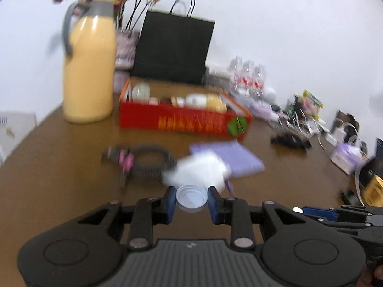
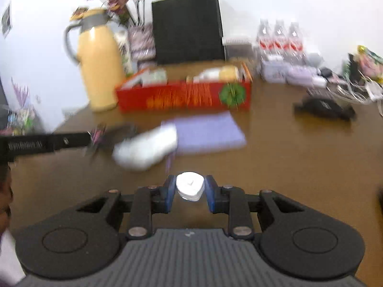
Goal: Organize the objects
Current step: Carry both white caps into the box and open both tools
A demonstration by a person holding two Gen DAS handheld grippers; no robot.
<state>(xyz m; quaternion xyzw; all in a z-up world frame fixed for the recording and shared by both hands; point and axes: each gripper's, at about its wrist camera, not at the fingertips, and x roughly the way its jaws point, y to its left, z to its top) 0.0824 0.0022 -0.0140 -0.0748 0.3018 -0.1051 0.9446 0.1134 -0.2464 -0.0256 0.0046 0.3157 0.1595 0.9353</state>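
Note:
My left gripper (image 1: 191, 199) is shut on a small round clear-white container (image 1: 191, 197), held above the brown table (image 1: 59, 167). My right gripper (image 2: 189, 189) is shut on a small white triangular cap-like piece (image 2: 190, 186). Ahead lie a white crumpled bag (image 1: 198, 169) (image 2: 146, 148), a purple pad (image 1: 229, 157) (image 2: 205, 131), and a red open box (image 1: 184, 117) (image 2: 184, 95) filled with small items. The left gripper's black body (image 2: 45, 142) shows at the left of the right wrist view.
A yellow thermos jug (image 1: 89, 71) (image 2: 99, 64) stands left of the box. A black paper bag (image 1: 173, 47) (image 2: 188, 27), flowers and water bottles (image 2: 278, 38) line the wall. A black cable coil with pink clips (image 1: 141, 160), a black pouch (image 2: 323, 107) and clutter (image 1: 347, 143) lie around.

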